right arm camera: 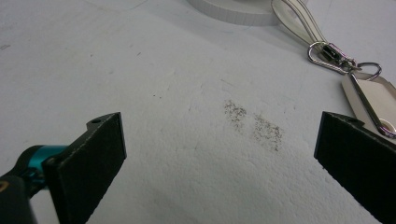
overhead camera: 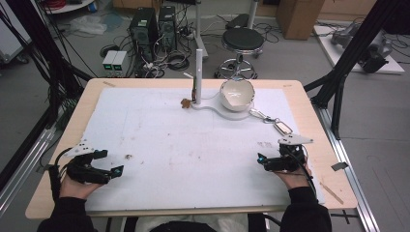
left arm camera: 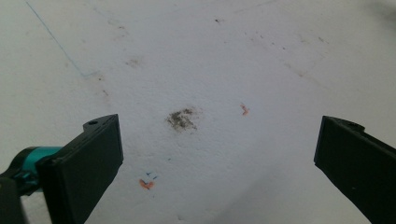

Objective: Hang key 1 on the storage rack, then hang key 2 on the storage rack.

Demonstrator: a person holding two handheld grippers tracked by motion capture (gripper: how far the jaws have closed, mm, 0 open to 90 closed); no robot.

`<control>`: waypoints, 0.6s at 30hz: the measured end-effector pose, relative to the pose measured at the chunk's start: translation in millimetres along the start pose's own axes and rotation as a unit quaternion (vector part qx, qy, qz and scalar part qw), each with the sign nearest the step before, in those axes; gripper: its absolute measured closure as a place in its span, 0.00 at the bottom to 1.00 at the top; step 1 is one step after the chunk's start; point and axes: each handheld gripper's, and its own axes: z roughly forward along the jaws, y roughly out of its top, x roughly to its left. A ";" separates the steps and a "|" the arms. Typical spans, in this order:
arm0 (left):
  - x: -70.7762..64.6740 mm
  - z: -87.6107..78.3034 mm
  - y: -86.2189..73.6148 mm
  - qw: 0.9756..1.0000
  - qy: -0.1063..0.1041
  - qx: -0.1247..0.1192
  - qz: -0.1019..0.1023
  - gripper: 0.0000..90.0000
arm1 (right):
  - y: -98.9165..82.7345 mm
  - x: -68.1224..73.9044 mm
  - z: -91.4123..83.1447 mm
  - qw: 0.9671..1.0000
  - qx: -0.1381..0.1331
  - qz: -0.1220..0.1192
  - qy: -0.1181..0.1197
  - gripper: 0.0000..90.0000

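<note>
White table mat (overhead camera: 193, 154) lies bare between left gripper (overhead camera: 115, 172) and right gripper (overhead camera: 261, 160), both wide apart, bowl (overhead camera: 237, 94) untouched, nothing apparently begun.

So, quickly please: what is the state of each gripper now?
Left gripper: open, holding nothing, over the white sheet.
Right gripper: open, holding nothing, near the key tag.
</note>
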 end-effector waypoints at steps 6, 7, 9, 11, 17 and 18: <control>-0.2 -2.7 -2.7 1.000 -0.003 -0.005 0.003 0.02 | 7.3 -4.9 4.7 1.000 -0.008 0.008 0.001 0.01; 0.1 -3.0 -3.0 1.000 -0.003 -0.005 0.004 0.02 | 9.2 -5.9 5.6 1.000 -0.007 0.008 0.002 0.01; 0.3 -3.1 -3.6 1.000 -0.006 -0.004 0.003 0.02 | 14.0 -7.1 7.9 1.000 -0.004 0.003 -0.002 0.01; -0.2 -2.8 -4.0 1.000 -0.006 -0.005 0.003 0.02 | 18.9 -8.8 9.8 1.000 -0.001 0.001 -0.002 0.01; 0.2 -2.7 -4.5 1.000 -0.010 -0.003 0.007 0.02 | 28.6 -16.3 13.6 1.000 0.001 0.008 -0.005 0.01; 0.2 -2.8 -4.5 1.000 -0.010 -0.003 0.008 0.02 | 30.1 -17.5 14.1 1.000 0.002 0.005 -0.006 0.01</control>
